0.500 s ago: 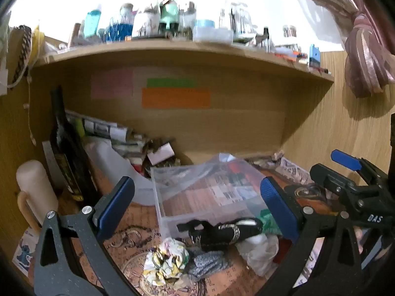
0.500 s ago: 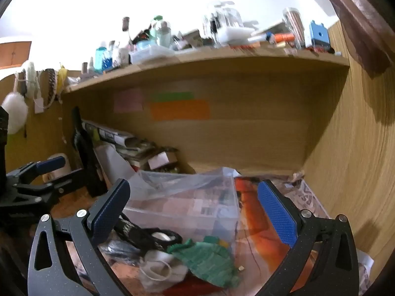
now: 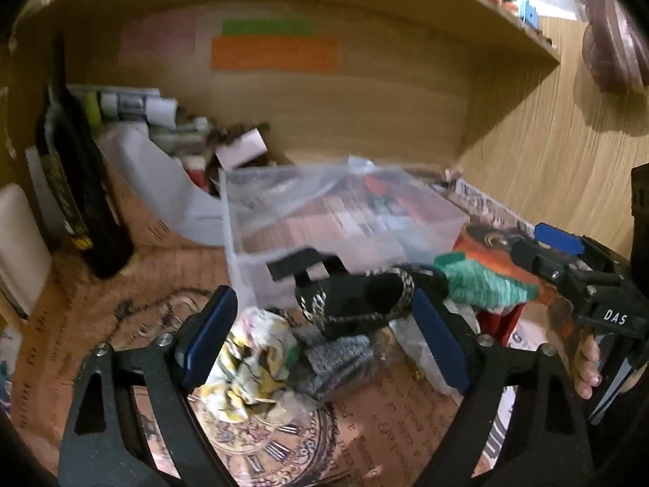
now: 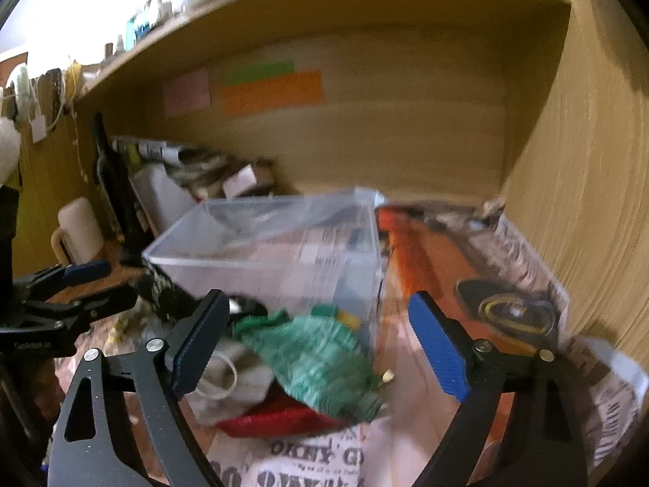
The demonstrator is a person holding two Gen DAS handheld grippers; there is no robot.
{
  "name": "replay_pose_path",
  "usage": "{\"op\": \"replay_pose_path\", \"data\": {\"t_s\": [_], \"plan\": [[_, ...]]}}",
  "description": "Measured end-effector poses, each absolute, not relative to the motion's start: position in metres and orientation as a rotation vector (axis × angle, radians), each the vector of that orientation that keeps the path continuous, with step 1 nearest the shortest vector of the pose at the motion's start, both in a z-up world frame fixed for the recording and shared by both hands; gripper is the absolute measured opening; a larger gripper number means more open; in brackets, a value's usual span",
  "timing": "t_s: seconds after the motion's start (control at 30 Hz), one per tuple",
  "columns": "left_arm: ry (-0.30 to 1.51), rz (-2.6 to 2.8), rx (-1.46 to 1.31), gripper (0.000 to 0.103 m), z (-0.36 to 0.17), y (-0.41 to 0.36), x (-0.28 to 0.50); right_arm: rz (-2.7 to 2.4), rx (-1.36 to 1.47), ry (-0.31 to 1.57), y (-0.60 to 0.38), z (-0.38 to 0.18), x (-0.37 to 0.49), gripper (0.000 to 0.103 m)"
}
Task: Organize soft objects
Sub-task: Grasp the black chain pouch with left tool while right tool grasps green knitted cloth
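Both of our hand-held grippers, left (image 3: 322, 337) and right (image 4: 320, 341), gape wide over soft items heaped just before the clear plastic box (image 4: 263, 251): green knitted cloth (image 4: 320, 361), black banded roll (image 3: 357, 300).

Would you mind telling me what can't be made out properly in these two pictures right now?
- Right wrist view: the green knit piece is smeared by motion, so its shape is unclear.
- Right wrist view: the red item is mostly covered by the green piece.
- Left wrist view: the white cloth is hidden behind the left gripper's finger.
- Both views: the clear box contents are blurred.
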State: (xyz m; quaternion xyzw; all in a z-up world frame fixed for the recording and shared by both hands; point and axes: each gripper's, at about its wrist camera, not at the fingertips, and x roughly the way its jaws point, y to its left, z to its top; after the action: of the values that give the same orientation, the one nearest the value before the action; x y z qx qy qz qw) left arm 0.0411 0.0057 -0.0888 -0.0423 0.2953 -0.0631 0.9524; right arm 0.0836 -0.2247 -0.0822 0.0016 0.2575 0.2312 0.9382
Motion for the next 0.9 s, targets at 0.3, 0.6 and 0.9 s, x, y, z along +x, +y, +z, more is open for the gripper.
{"op": "replay_pose_path", "data": {"t_s": [0.3, 0.6, 0.9], "plan": [[0.687, -0.222, -0.131, 0.089, -0.106, -0.009, 0.068, 0.533, 0.063, 0.684, -0.214, -0.112, 0.098, 0.076], [0.738, -0.243, -0.200, 0.089, -0.112, -0.016, 0.093, 0.537, 0.055, 0.743, -0.222, -0.125, 0.109, 0.049], [0.752, -0.252, -0.226, 0.057, -0.116, -0.017, 0.106, 0.557, 0.050, 0.726, -0.218, -0.121, 0.110, 0.034]]}}
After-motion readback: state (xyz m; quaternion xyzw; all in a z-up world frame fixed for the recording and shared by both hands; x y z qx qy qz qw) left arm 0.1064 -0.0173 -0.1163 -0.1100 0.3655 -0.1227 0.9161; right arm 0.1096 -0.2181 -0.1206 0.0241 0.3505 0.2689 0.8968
